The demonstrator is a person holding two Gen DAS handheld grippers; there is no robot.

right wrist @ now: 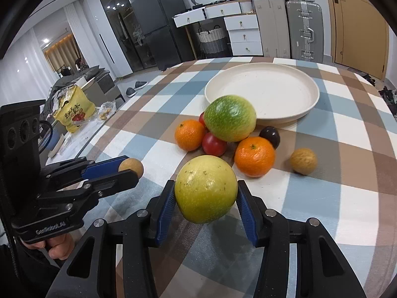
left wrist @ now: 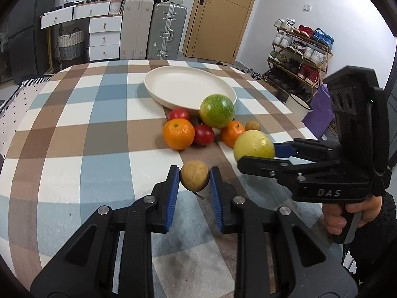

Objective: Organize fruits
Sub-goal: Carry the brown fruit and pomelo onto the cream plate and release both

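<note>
My left gripper [left wrist: 194, 180] is shut on a small tan round fruit [left wrist: 194, 178], held just above the checked tablecloth; the same fruit [right wrist: 131, 167] shows in the right wrist view. My right gripper [right wrist: 204, 196] is shut on a yellow-green fruit [right wrist: 206, 188], also lifted off the cloth [left wrist: 253, 145]. Behind them lies a cluster: a big green fruit [right wrist: 230, 118], two oranges [right wrist: 254, 156] [right wrist: 189, 135], red tomatoes [right wrist: 214, 144], a dark plum [right wrist: 270, 134] and another tan fruit [right wrist: 303, 161]. A cream plate [right wrist: 305, 104] stands bare behind the cluster.
The table's right edge [left wrist: 285, 104] drops off toward a shoe rack [left wrist: 300, 54] and a white mug [left wrist: 297, 105]. A yellow bag [right wrist: 74, 110] sits on a low surface beyond the left edge. Suitcases and drawers line the far wall.
</note>
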